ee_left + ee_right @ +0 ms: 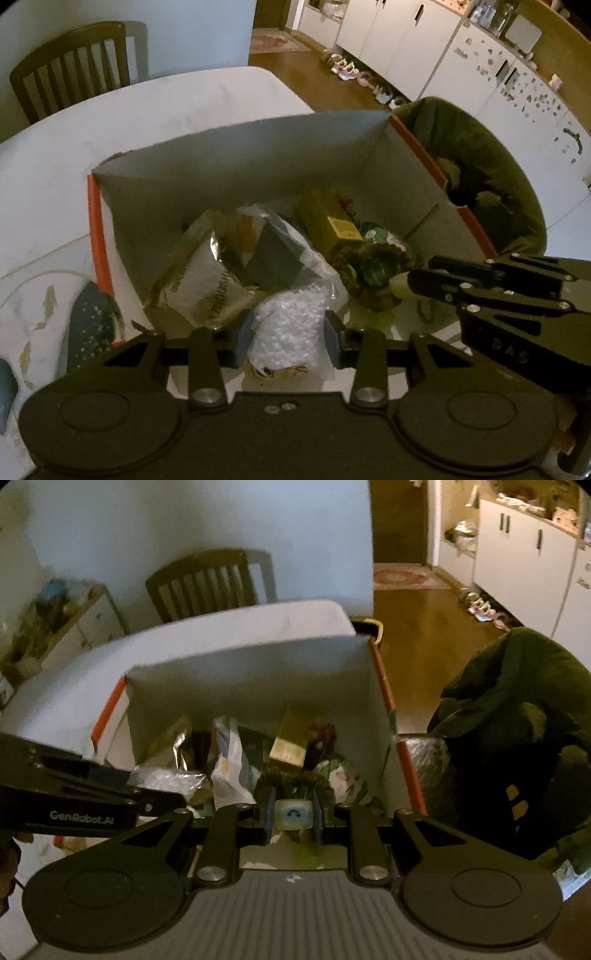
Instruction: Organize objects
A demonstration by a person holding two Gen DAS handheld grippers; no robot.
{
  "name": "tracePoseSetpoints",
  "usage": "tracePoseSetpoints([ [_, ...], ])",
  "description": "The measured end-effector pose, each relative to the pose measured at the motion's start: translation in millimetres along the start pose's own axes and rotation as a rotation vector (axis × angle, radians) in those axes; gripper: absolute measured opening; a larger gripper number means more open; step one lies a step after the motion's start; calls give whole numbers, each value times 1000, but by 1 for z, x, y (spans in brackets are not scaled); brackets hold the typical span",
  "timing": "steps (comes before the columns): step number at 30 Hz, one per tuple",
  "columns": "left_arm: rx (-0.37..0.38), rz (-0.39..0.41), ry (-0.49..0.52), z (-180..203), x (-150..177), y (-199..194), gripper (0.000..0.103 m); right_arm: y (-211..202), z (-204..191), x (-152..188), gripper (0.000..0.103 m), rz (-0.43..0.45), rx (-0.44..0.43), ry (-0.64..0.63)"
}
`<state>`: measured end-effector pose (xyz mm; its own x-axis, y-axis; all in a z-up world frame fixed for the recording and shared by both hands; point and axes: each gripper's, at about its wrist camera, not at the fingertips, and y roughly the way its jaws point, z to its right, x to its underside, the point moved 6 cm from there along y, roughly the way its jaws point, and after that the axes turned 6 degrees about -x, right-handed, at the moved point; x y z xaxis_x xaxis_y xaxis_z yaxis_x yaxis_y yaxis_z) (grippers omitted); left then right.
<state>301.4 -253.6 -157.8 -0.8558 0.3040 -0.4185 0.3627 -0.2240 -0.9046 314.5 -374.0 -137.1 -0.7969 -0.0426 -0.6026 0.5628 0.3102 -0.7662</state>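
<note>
Here the left gripper (288, 341) has its jaws narrowed and clenched on a clear bag of white beads (286, 332), held over the near edge of the open box (236, 158) on the table (155, 107). Just right of it, the right gripper (294, 814) pinches a small pale card (294, 813) between nearly closed jaws, above the box's clutter.

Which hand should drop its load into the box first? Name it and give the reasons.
Probably the right. Its tongs grip a small pale packet over the box contents, while the left tongs and their bag of white beads sit nearer the front edge.
</note>
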Motion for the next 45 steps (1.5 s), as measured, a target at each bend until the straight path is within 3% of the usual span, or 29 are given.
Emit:
tracePoseSetpoints([
  [10, -3, -36, 31, 7, 2, 19, 39, 26, 5, 8, 21, -88, -8, -66],
  [29, 11, -65, 52, 10, -1, 39, 44, 33, 11, -5, 21, -82, -9, -78],
  [34, 12, -38, 47, 10, 1, 37, 68, 27, 13, -8, 21, -68, -18, -70],
  [40, 18, 5, 54, 10, 4, 26, 79, 18, 14, -8, 22, -53, -39, -48],
  [45, 25, 49, 42, 6, 6, 9, 83, 10, 13, -5, 29, -37, -49, -37],
])
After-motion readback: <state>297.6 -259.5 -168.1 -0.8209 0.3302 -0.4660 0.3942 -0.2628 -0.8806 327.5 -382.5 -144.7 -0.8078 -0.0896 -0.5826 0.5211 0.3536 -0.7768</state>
